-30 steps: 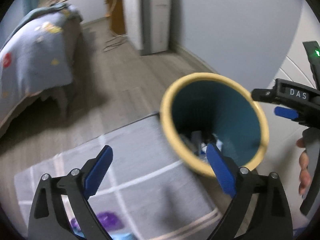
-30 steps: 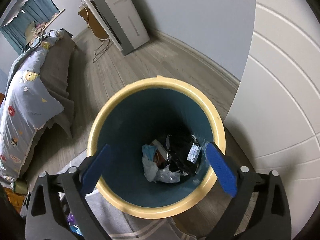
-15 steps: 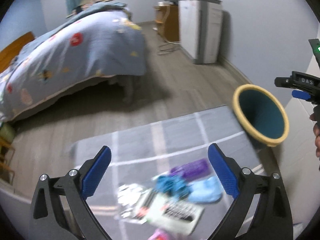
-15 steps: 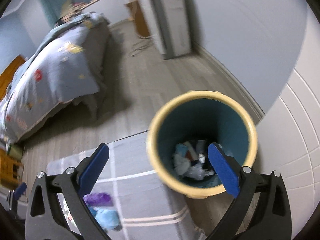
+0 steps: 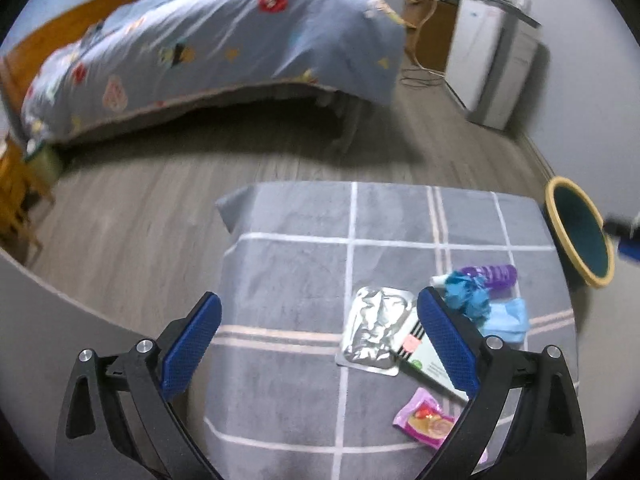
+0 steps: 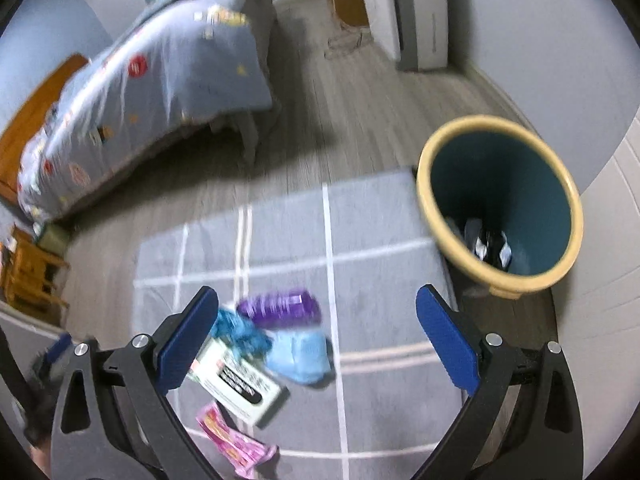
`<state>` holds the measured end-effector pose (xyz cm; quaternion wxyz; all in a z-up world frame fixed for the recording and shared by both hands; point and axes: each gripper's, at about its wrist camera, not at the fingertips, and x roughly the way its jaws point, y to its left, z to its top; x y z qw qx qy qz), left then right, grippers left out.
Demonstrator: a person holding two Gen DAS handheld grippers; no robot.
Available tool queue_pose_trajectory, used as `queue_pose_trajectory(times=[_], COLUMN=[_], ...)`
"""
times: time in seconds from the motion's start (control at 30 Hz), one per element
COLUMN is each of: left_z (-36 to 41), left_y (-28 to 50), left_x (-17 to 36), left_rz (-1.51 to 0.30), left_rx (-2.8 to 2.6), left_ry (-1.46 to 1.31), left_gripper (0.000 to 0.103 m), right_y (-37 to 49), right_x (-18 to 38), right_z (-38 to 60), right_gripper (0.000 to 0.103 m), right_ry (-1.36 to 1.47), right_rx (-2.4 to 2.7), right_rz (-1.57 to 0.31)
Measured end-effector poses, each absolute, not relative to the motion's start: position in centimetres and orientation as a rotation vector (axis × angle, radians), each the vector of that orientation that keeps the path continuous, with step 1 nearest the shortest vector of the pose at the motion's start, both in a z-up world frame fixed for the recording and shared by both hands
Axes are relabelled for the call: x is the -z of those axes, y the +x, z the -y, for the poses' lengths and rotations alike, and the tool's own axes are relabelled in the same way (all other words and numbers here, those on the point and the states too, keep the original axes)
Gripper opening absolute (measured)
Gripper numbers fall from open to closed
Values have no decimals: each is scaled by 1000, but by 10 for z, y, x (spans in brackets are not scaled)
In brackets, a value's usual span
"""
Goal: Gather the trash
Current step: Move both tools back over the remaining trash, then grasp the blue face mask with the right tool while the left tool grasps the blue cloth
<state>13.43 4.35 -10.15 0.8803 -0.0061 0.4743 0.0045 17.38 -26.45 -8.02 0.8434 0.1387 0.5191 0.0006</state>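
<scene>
Both grippers are spread wide with nothing between the blue pads; the left gripper (image 5: 318, 334) hangs over the grey checked rug (image 5: 304, 264) and the right gripper (image 6: 318, 330) does the same a bit closer to the bin; trash sits in a loose pile on the rug: a silver foil pouch (image 5: 374, 328) lying flat, a white box with black stripes (image 6: 236, 382) right beside it, a purple bottle (image 6: 280, 309) on its side, a crumpled teal wad (image 6: 240, 330) touching the bottle, a light blue bag (image 6: 300, 354) just beside those, and a pink wrapper (image 6: 230, 438) a little apart from the rest; the yellow-rimmed bin (image 6: 500, 204) stands just off the rug's corner near the white door, some trash already at the bottom; bed with a blue quilt (image 5: 208, 44) in the back
</scene>
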Motion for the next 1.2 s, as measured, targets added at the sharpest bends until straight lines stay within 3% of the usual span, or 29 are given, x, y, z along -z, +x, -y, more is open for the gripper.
queue_pose_trajectory(times=[0.47,0.67,0.9,1.2], left_z=[-14,-2,8,44], left_y=[151,154,156,158], left_x=[140,150,156,168], left_rz=[-1065,-1087,-1092,-1091], left_rx=[58,79,101,207], left_ry=[114,117,150,180], left_gripper=[97,97,97,97], right_y=[189,194,196,195], right_x=[162,188,200,186], right_z=[243,231,222,242], right_gripper=[97,74,34,31], right_ry=[323,286,274,344], right_rx=[-10,-25,-69,-63], right_rz=[-1302,-1374,-1421,-1384])
